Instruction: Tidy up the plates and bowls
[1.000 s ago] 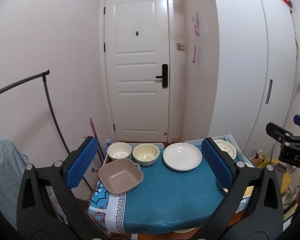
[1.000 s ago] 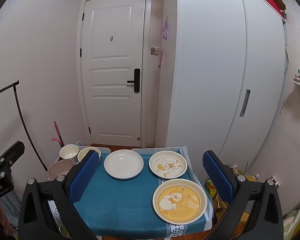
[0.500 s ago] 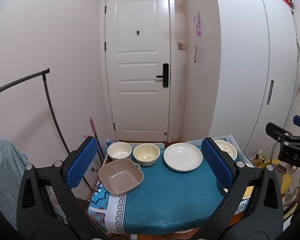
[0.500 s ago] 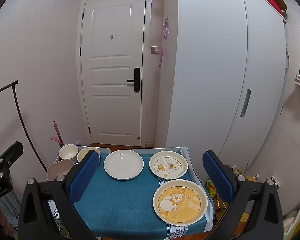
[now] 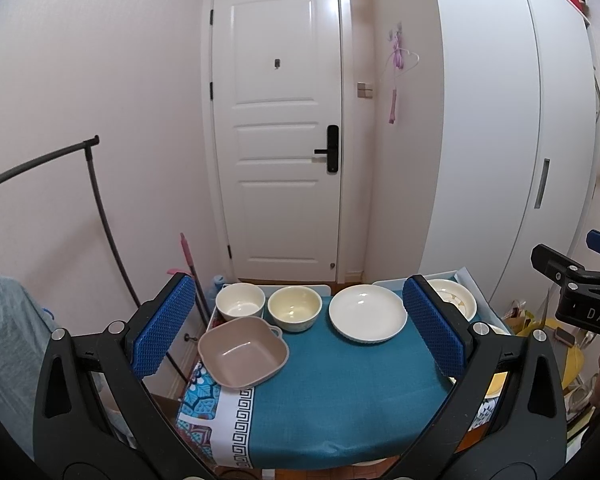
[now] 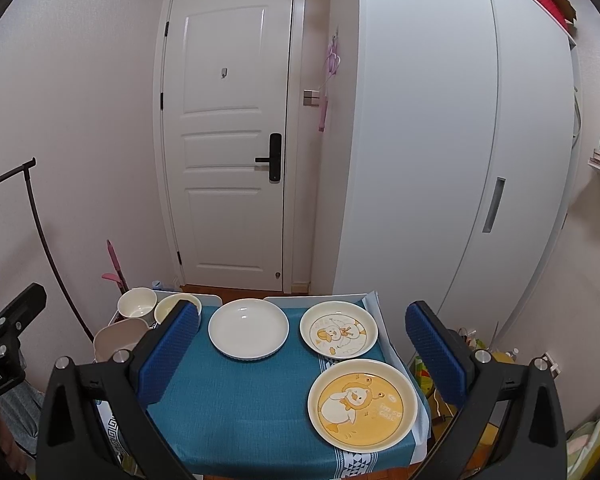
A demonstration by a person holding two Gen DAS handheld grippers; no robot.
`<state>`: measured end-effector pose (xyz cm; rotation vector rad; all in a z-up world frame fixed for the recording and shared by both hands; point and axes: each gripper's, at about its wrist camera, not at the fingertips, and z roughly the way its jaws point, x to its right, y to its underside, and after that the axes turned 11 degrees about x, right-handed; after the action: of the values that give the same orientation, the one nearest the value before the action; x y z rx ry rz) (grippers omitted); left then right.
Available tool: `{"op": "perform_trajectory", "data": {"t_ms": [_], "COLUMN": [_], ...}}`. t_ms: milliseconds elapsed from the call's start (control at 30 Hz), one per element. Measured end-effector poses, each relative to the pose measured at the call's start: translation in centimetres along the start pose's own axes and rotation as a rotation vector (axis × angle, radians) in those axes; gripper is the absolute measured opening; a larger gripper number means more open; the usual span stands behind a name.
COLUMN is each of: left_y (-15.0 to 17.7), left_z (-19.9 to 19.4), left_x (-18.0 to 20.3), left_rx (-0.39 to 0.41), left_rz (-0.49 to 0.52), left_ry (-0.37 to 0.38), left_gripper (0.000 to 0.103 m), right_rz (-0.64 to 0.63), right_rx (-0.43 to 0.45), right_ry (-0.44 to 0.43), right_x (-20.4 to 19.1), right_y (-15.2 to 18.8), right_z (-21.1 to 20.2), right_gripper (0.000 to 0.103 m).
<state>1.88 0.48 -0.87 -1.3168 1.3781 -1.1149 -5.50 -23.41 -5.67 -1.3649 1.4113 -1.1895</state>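
Both tools hover wide open and empty before the table [image 5: 340, 420]. Between the left tool's [image 5: 300, 328] fingers lie the brown dish [image 5: 242, 354], then two bowls and the white plate [image 5: 366, 312]. Between the right tool's [image 6: 302, 354] fingers lie the yellow plate [image 6: 362, 404], then the duck plate [image 6: 338, 334].

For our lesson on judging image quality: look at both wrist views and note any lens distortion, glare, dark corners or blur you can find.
Left wrist view: fisheye bends the wardrobe edges, corners go black, a soft sheen lies on the door, and the dishes look sharp. Right wrist view: same curving and dark corners, small highlights on the white plate, and the duck plates are crisp, with no motion blur.
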Motion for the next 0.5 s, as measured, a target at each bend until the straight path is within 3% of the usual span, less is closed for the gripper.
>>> {"op": "perform_trajectory", "data": {"t_ms": [500], "left_y": [0.04], "left_z": [0.36], "left_x": [-0.07], "left_rx": [-0.006], "left_rz": [-0.002], "left_ry": [0.000], "left_gripper": [0.103], "right_rz": [-0.001], "right_rx": [-0.010], "right_ry": [-0.002], "right_x": [-0.16], "right_y": [0.13], "right_z": [0.42], "right_gripper": [0.103]}}
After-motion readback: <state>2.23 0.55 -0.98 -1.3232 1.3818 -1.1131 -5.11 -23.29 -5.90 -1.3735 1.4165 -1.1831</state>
